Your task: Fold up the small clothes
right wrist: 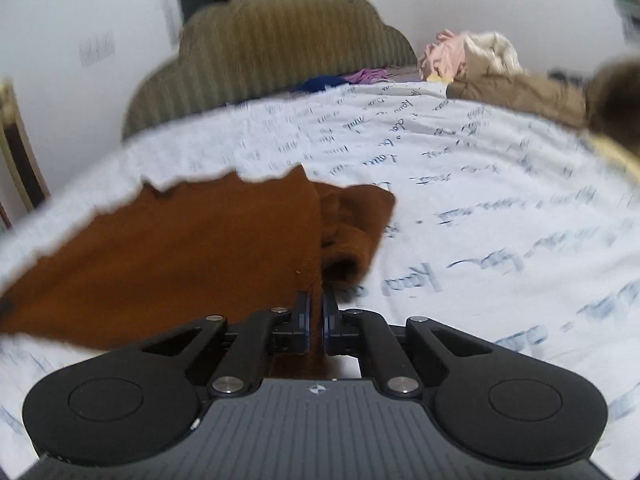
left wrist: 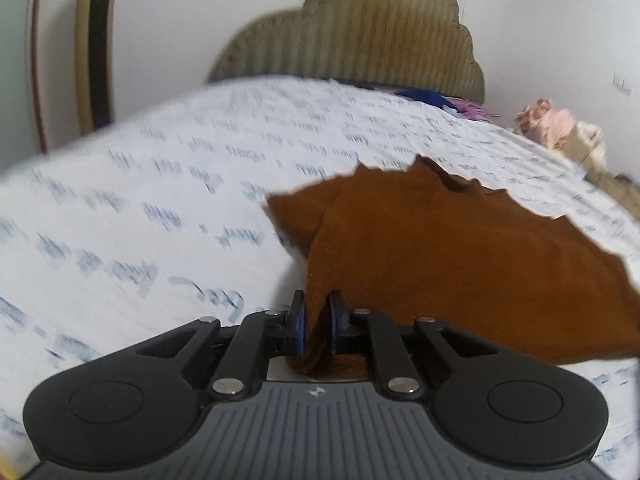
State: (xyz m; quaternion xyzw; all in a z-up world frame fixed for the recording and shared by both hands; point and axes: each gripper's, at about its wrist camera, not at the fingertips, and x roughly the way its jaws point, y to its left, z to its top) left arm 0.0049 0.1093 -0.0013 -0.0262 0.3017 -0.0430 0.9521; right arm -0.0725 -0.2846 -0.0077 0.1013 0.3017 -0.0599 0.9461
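**Brown garment pinched at both near corners, stretched across the bed**

The left tongs (left wrist: 316, 322) are clamped on the near left corner of a small rust-brown knit garment (left wrist: 460, 256), the cloth bunched between the blue pads. The right tongs (right wrist: 316, 322) are clamped on the opposite near corner of the same garment (right wrist: 172, 252), a thin fold of fabric caught between their pads.

The garment lies on a bed sheet (left wrist: 168, 184) printed with blue handwriting. From the left tongs it spreads away to the right and forward; from the right tongs it spreads to the left and forward. So its long axis runs across, from one pair of tongs to the other, with the near hem held between them and the jagged far edge resting toward the padded headboard (left wrist: 360, 48). In the right wrist view a sleeve (right wrist: 356, 220) lies rumpled just beside the right tongs, on their outer side.

Neither hand is nearer: each holds its own end. The coming move likely turns on carrying this near hem forward over the body toward the far edge, keeping both corners level

A heap of other clothes (right wrist: 472, 56) sits well apart near the headboard
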